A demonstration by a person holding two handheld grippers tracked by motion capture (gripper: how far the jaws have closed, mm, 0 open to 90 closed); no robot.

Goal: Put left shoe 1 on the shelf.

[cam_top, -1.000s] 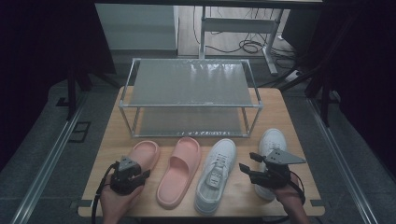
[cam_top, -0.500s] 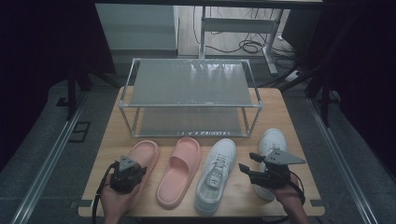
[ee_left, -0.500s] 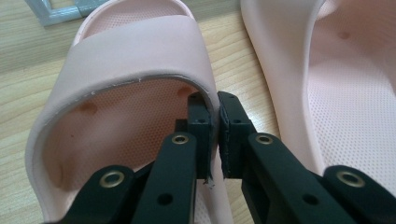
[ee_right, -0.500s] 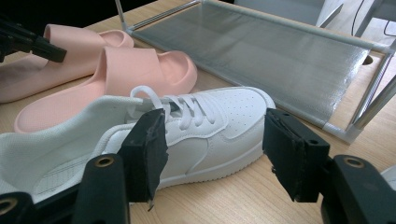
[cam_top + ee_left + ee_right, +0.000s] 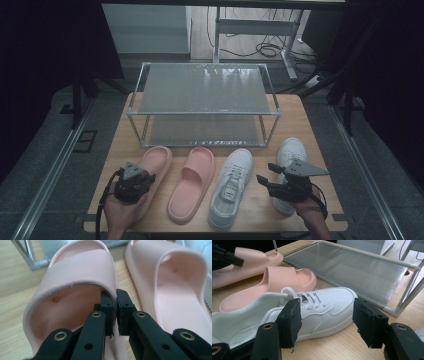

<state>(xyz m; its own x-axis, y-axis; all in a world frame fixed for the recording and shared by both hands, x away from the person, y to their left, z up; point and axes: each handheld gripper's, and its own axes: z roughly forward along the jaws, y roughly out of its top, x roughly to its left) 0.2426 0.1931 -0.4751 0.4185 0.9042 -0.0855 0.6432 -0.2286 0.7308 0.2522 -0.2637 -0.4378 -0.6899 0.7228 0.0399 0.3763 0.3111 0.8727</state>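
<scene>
High view: rack [image 5: 202, 95] behind slippers [image 5: 192, 182], sneakers [image 5: 232, 185].

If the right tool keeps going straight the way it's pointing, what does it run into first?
Probably the white sneaker: in the right gripper view it lies straight ahead between the open jaws of the right tool. The rack stands farther back, though depth is hard to judge.

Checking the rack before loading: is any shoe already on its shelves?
No. The high view shows both shelves of the rack bare, with all four shoes on the table in front.
</scene>
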